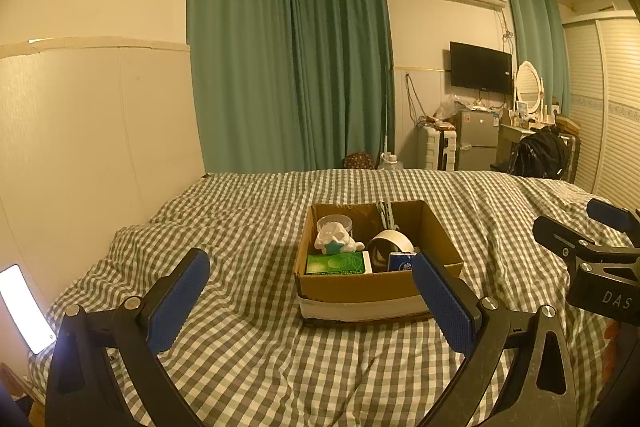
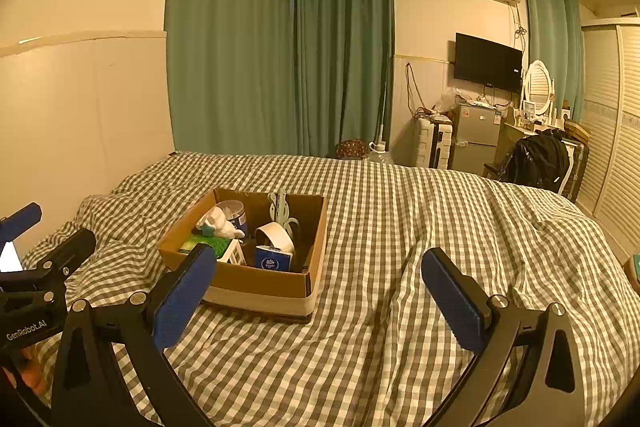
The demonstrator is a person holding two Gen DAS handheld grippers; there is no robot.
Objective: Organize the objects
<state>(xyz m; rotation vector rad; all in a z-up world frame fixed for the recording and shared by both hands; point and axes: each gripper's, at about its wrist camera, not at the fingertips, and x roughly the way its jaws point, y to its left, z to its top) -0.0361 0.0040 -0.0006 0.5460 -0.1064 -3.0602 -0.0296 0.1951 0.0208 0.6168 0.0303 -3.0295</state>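
A brown cardboard box point(image 1: 360, 287) point(image 2: 256, 281) rests on the checked bedspread point(image 1: 248, 359) point(image 2: 380, 307). Inside it lie a green tissue pack point(image 1: 335, 264) point(image 2: 208, 245), a white soft toy with a blue star point(image 1: 335, 239) point(image 2: 219, 221), a white tape roll point(image 1: 387, 245) point(image 2: 276, 233), a small blue box point(image 1: 401, 261) point(image 2: 273, 259), a round jar point(image 2: 234, 211) and a pale green clip-like piece point(image 2: 280, 211). My left gripper point(image 1: 310, 267) hangs open just in front of the box, nothing between its fingers. My right gripper point(image 2: 318, 263) is open to the right of the box, also holding nothing.
The right gripper point(image 1: 592, 251) shows at the left wrist view's right edge; the left gripper point(image 2: 36, 267) shows at the other view's left edge. A lit screen point(image 1: 24, 309) sits by the wall. Beyond the bed stand green curtains point(image 1: 288, 67), a fridge point(image 2: 476, 139), a chair with a black bag point(image 2: 540, 159).
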